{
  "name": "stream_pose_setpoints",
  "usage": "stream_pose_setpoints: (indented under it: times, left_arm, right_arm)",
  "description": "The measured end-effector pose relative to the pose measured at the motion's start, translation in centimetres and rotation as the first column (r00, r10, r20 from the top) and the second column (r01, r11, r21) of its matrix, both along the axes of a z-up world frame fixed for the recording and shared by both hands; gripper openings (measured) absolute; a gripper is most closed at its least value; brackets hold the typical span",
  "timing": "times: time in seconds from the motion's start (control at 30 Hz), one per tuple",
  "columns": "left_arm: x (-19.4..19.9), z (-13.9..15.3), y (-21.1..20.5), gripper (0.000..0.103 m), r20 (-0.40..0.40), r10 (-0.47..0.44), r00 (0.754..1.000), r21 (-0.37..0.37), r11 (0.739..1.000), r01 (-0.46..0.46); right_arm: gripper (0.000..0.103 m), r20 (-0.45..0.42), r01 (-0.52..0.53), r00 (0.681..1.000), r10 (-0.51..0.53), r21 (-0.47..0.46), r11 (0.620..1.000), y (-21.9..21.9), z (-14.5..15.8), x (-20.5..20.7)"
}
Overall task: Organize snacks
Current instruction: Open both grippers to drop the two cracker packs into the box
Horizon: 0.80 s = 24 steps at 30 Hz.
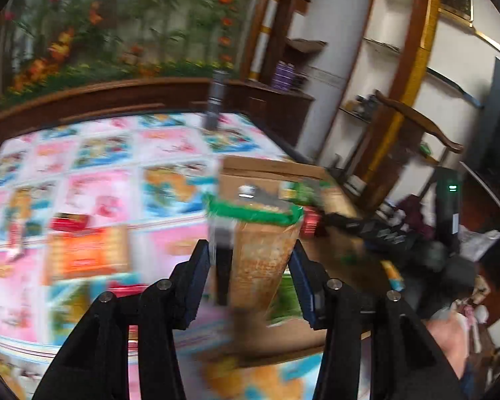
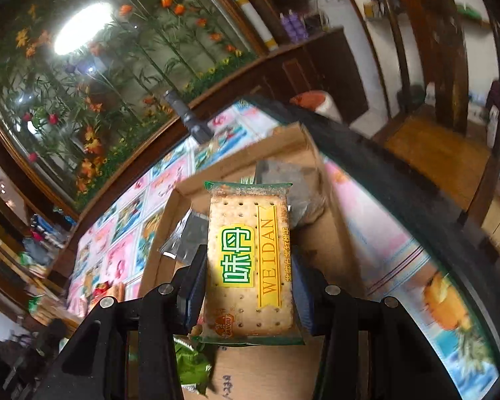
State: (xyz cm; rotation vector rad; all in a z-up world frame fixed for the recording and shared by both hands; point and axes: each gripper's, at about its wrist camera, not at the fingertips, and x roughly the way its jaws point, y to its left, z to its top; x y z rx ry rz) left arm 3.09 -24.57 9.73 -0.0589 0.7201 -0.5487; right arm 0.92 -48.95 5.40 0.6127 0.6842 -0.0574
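A cracker packet [image 2: 248, 260] with a green sealed edge and the word WEIDAN on a yellow band sits between the pads of the right gripper [image 2: 248, 276], which is closed on its two long sides and holds it above an open cardboard box [image 2: 170, 233]. Inside the box lie a grey wrapped snack [image 2: 296, 186], a dark clear-edged sachet [image 2: 186, 236] and, at the near end, a green packet [image 2: 191, 366]. The left gripper [image 1: 250, 283] carries a second cracker packet [image 1: 260, 250] of the same kind; this view is blurred, but the packet stands upright between its jaws and they seem to press it, over the near side of the same box [image 1: 270, 166]. The box rests on a table [image 1: 100, 153] covered with a cloth of pink and blue picture squares. More snacks remain on this cloth to the left of the box: an orange packet [image 1: 86, 253] and a red packet [image 1: 68, 221] just behind it. A dark flashlight [image 1: 216, 100] stands at the far edge of the table.
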Motion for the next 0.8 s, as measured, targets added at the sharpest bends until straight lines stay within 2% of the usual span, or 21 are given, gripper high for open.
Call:
stream_pose_setpoints:
  times: [0.03,0.17,0.27,0.37,0.5,0.63,0.8]
  left_arm:
    - [0.0,-0.1,-0.8,0.047,0.006,-0.008,1.0,0.008,1.0,0.008]
    - [0.8,-1.4,-3.3,0.045,-0.064,-0.058,0.996,-0.009,0.998,0.057]
    - [0.9,-2.2,-4.5,0.045,-0.059,-0.065,0.996,0.027,0.997,0.067]
    - [1.7,-3.4,-4.7,0.04,-0.086,-0.056,0.995,0.042,0.997,0.06]
    - [2.4,-4.4,-4.3,0.04,-0.114,-0.046,0.992,0.046,0.998,0.052]
    - [2.3,-4.6,-4.1,0.04,-0.117,-0.048,0.992,0.047,0.997,0.054]
    - [1.8,-4.4,-4.1,0.04,-0.096,-0.051,0.994,0.046,0.997,0.056]
  right_arm:
    - [0.049,-0.008,-0.002,1.0,0.002,-0.012,1.0,0.1,0.0,0.1]
    - [0.049,-0.024,-0.02,1.0,0.018,-0.054,0.998,0.7,-0.1,0.1]
    - [0.049,-0.027,-0.045,0.999,0.044,-0.06,0.997,1.3,-0.1,0.4]
    - [0.049,-0.035,-0.062,0.998,0.059,-0.085,0.994,1.9,0.1,0.5]
    - [0.049,-0.071,-0.079,0.995,0.07,-0.135,0.988,2.8,-0.2,0.8]
    - [0.049,-0.094,-0.101,0.992,0.085,-0.175,0.979,3.4,-0.3,1.0]
    - [0.051,-0.11,-0.117,0.989,0.098,-0.18,0.977,3.6,-0.4,1.0]
